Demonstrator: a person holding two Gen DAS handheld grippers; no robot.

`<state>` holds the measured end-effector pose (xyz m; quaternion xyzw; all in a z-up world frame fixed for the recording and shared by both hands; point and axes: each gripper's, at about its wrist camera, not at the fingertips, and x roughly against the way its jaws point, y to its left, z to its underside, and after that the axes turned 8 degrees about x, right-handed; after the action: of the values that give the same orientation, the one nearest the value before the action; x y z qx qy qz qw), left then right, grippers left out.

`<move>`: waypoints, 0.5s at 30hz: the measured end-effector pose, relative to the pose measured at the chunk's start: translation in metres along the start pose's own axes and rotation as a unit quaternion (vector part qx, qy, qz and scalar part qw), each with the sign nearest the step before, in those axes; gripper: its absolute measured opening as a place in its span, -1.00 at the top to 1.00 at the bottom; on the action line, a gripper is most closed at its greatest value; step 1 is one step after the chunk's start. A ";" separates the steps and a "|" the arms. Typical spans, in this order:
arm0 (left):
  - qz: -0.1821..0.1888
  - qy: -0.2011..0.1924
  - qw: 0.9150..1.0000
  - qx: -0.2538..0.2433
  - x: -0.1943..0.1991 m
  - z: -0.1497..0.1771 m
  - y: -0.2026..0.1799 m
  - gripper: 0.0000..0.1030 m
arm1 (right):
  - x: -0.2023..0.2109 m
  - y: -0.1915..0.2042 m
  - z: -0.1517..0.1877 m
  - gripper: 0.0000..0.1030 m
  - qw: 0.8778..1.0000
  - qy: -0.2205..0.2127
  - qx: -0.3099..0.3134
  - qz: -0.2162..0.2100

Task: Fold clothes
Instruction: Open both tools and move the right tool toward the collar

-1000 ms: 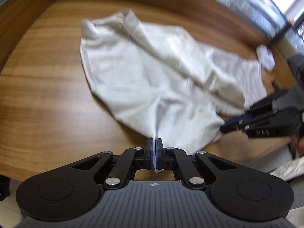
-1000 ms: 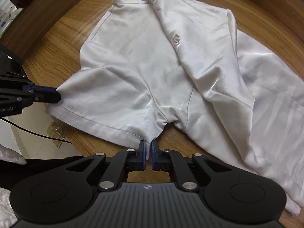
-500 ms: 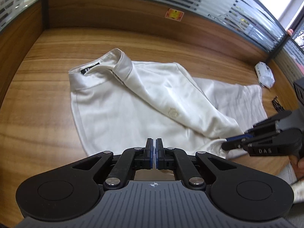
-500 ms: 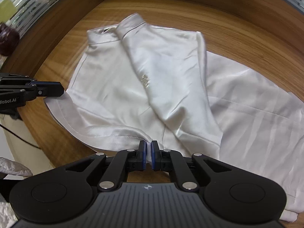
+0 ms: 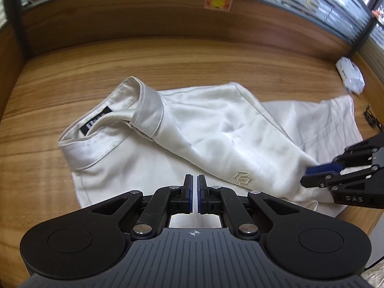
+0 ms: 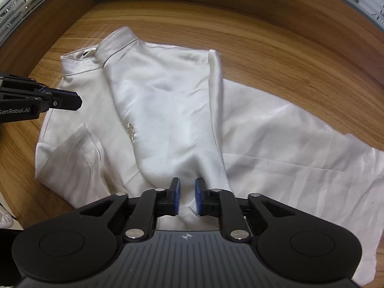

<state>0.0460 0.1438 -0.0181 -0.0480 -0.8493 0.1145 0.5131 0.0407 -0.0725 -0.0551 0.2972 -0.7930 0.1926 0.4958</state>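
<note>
A: Left tongs [image 5: 194,196] first. Jaws a narrow slit and opening, no cloth visible in the gap; the white shirt [image 5: 192,139] lies under and ahead of them on the tabletop [image 5: 72,72].

B: Reads as a release. Why there?

A: My guess: the near edge has been laid flat at 6 o'clock so the body lies smooth. Collar [image 5: 144,100] with its black label sits toward 10 o'clock, embroidered logo [image 5: 242,177] just off the tips at 2 o'clock.

B: And the right?

A: Right tongs [image 6: 187,196] wider, also opening, a ridge of shirt fabric between the pads but not pinched. One front panel is folded across the middle; the rest trails to 3 o'clock.

B: So both are letting go once it is spread out.

A: Likely. A small white packet [image 5: 350,76] sits clear at 2 o'clock.
</note>
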 end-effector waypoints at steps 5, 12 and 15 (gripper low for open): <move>0.002 0.024 1.000 0.000 0.001 0.007 0.011 0.44 | 0.010 0.007 0.004 0.24 1.000 -0.006 0.012 -0.003; -0.001 0.054 0.999 0.009 0.004 0.028 0.027 0.30 | 0.023 0.013 0.017 0.06 1.000 -0.003 0.003 -0.019; 0.003 0.052 0.999 0.002 0.006 0.030 0.023 0.29 | 0.027 0.013 0.020 0.00 1.000 -0.005 -0.003 -0.017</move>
<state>0.0159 0.1625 -0.0321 -0.0552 -0.8212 0.1153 0.5562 0.0099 -0.0825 -0.0391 0.3101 -0.7910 0.1805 0.4955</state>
